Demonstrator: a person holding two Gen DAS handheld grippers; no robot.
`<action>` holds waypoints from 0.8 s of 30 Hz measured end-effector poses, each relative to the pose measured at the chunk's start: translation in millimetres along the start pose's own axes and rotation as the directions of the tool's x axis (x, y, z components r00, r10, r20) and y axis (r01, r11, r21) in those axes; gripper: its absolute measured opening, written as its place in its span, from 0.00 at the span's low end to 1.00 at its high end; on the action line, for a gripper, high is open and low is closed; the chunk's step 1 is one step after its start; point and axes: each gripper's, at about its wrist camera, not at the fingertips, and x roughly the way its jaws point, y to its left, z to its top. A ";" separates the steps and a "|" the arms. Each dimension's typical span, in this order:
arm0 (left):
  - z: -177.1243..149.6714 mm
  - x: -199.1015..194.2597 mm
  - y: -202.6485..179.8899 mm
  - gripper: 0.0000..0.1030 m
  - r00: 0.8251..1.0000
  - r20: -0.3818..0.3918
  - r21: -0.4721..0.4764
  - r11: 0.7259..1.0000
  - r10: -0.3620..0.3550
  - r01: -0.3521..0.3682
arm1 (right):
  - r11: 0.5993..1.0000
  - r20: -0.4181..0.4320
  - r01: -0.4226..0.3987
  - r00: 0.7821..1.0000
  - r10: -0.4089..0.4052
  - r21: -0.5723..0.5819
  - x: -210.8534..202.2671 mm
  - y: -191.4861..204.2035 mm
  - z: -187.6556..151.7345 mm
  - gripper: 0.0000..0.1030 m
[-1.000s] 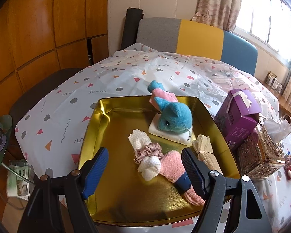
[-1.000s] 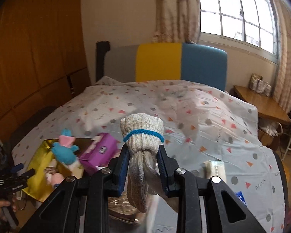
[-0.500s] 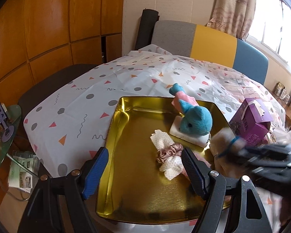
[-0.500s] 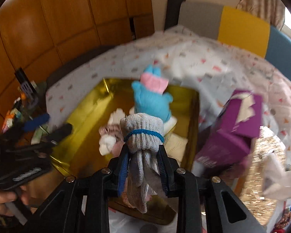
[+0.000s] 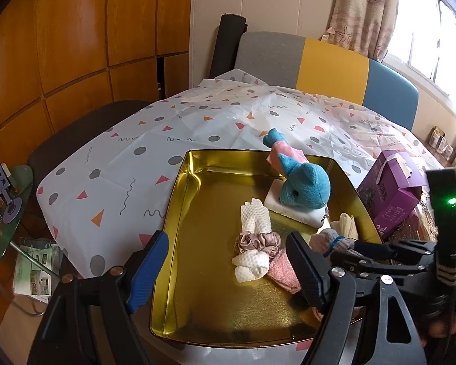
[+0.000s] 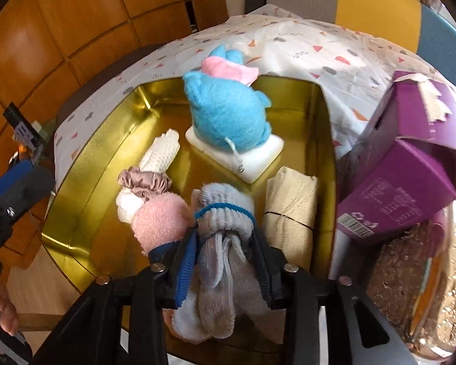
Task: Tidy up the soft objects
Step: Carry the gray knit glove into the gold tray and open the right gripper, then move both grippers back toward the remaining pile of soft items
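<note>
My right gripper (image 6: 223,254) is shut on a rolled grey sock (image 6: 222,210) with a blue band, held low over the gold tray (image 6: 85,164) between a pink sock (image 6: 159,217) and a beige roll (image 6: 291,210). The tray also holds a blue plush (image 6: 228,115) on a white pad, a cream cloth (image 6: 162,150) and a mauve scrunchie (image 6: 144,181). My left gripper (image 5: 228,269) is open and empty over the tray's (image 5: 179,243) near left edge. The right gripper (image 5: 367,251) with the grey sock (image 5: 328,238) shows at the right of the left wrist view.
A purple carton (image 6: 410,164) stands just right of the tray, with a glittery gold tissue box (image 6: 410,276) in front of it. The table has a patterned white cloth (image 5: 136,164). A grey, yellow and blue chair back (image 5: 319,60) stands behind. A small glass side table (image 5: 3,206) is at the left.
My right gripper has swung left and down with the grey sock, from above the table to low over the tray. The left gripper view has shifted left, still open.
</note>
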 end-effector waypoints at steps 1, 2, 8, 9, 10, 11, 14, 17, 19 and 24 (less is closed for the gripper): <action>0.0 -0.3 -0.5 0.79 1.000 0.002 0.000 1.000 0.001 -0.001 | 1.000 0.017 0.004 1.000 -0.004 0.002 -3.8 -0.6 -0.4 0.40; -0.1 -0.5 -0.8 0.79 1.000 0.002 0.001 1.000 0.001 -0.001 | 1.000 0.032 0.007 0.999 -0.007 0.005 -7.9 -0.6 -1.1 0.43; -0.2 -2.6 -3.0 0.79 1.000 0.006 0.013 1.000 0.001 -0.001 | 0.999 0.088 0.028 0.996 -0.029 0.017 -29.6 -0.7 -0.7 0.47; -0.3 -3.4 -4.1 0.79 1.000 0.008 0.016 1.000 0.002 -0.002 | 0.999 0.104 0.036 0.994 -0.037 0.015 -34.4 -0.2 -0.9 0.47; -0.2 -4.0 -4.9 0.79 1.000 0.010 0.019 1.000 0.002 -0.002 | 0.999 0.120 0.047 0.992 -0.048 0.013 -40.0 -0.3 -1.5 0.47; -0.1 -4.7 -6.1 0.79 1.000 0.011 0.024 1.000 0.001 -0.001 | 0.998 0.136 0.058 0.989 -0.059 0.012 -46.9 -1.6 -1.4 0.47; 0.2 -7.7 -11.0 0.79 1.000 0.019 0.043 0.999 0.002 -0.003 | 0.997 0.187 0.076 0.980 -0.074 0.000 -65.7 -2.5 -1.9 0.47; 1.6 -10.5 -14.9 0.79 1.000 0.028 0.056 0.998 0.001 -0.003 | 0.996 0.246 0.086 0.966 -0.081 -0.010 -88.8 -5.7 -2.7 0.47; 2.0 -12.5 -17.4 0.79 0.999 0.033 0.065 0.998 0.003 -0.005 | 0.996 0.286 0.093 0.954 -0.087 -0.010 -105.3 -12.1 -4.0 0.47; 1.5 -15.0 -22.8 0.79 0.999 0.036 0.084 0.996 0.003 -0.006 | 0.990 0.362 0.139 0.922 -0.141 0.030 -144.5 -36.1 -9.7 0.47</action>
